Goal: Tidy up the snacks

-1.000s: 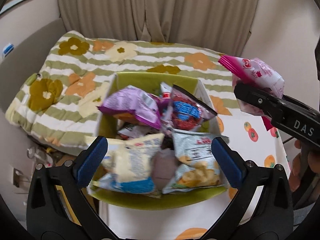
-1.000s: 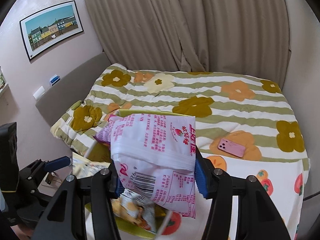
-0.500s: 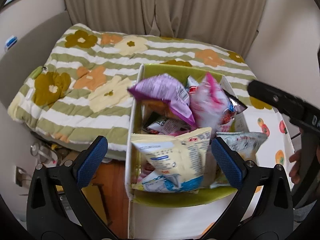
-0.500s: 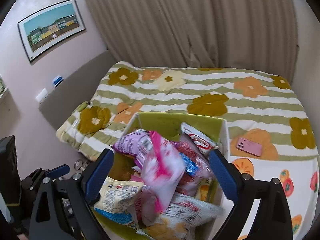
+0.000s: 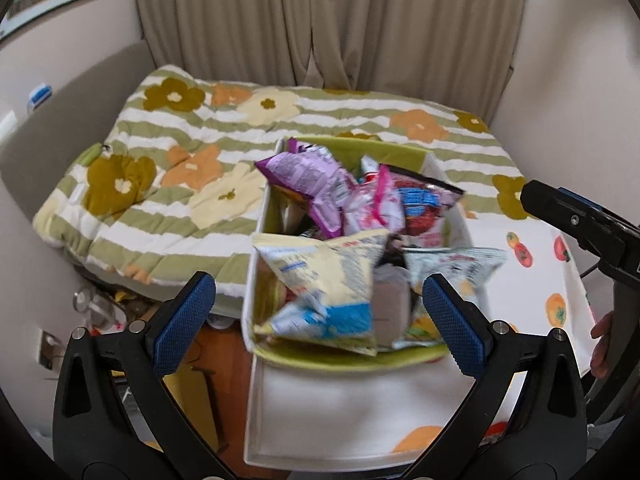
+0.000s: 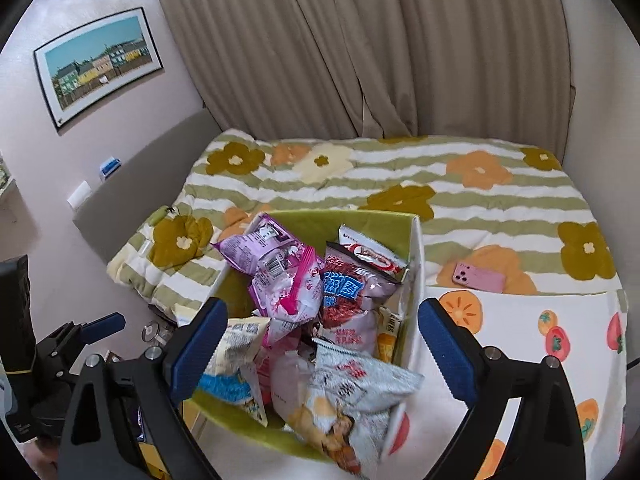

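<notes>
A green-lined storage box (image 5: 400, 152) (image 6: 360, 220) sits at the bed's near edge, full of snack bags. The pink-and-white bag (image 6: 296, 300) (image 5: 372, 208) lies on top of the pile, between a purple bag (image 6: 260, 248) and a red-and-blue bag (image 6: 348, 292). A yellow-and-blue bag (image 5: 328, 280) and a silver chip bag (image 6: 360, 396) lie at the front. My left gripper (image 5: 320, 316) is open and empty above the box's near side. My right gripper (image 6: 320, 352) is open and empty above the box; it also shows in the left wrist view (image 5: 580, 220).
The bed carries a green-striped flower quilt (image 6: 400, 168) and a white fruit-print cloth (image 6: 540, 340). A pink phone (image 6: 478, 278) lies on the quilt right of the box. Floor clutter (image 5: 100, 308) sits left of the box. Curtains (image 6: 360, 48) hang behind.
My right gripper opened and let go of the pink-and-white bag, which dropped onto the pile in the box. Both views shifted slightly.
</notes>
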Motion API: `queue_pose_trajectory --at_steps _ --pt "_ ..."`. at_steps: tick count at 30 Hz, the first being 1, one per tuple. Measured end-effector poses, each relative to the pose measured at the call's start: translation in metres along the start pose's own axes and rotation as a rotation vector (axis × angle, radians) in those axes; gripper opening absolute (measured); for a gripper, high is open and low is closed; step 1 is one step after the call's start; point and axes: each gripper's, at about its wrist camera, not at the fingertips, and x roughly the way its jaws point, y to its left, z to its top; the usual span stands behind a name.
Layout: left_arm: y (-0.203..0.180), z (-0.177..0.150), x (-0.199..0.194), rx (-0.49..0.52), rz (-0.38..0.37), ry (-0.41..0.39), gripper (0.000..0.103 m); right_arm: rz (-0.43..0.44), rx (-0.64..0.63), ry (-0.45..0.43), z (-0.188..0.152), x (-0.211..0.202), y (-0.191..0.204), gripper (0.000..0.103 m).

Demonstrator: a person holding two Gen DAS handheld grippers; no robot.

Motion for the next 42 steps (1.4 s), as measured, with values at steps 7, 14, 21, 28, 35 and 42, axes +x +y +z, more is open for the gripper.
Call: queue_pose_trajectory --at_steps 7,14,21,28,35,42 --pt "-0.053 -0.024 -0.061 0.056 -0.026 -0.084 0.103 -0.049 -0.024 -0.079 -0.028 -0.080 -0.013 0.095" --pt "-0.093 -0.056 -0.118 0.082 -0.044 -0.174 0.103 -0.192 -0.043 -0.146 -0.068 -0.158 -0.027 0.095" --pt "-0.116 -0.090 -0.158 0.101 -0.038 -0.264 0.103 -0.313 -0.018 -0.153 -0.103 -0.198 -0.044 0.103" --pt "-0.124 -0.105 -0.168 0.101 -0.040 -0.263 0.103 -0.338 0.007 -0.158 -0.122 -0.218 -0.049 0.103" --pt "-0.125 -0.107 -0.174 0.108 -0.038 -0.275 0.103 -0.340 0.018 -0.174 -0.126 -0.226 -0.049 0.103" --pt "-0.123 -0.106 -0.173 0.104 -0.028 -0.278 0.103 -0.335 0.019 -0.175 -0.124 -0.226 -0.048 0.103"
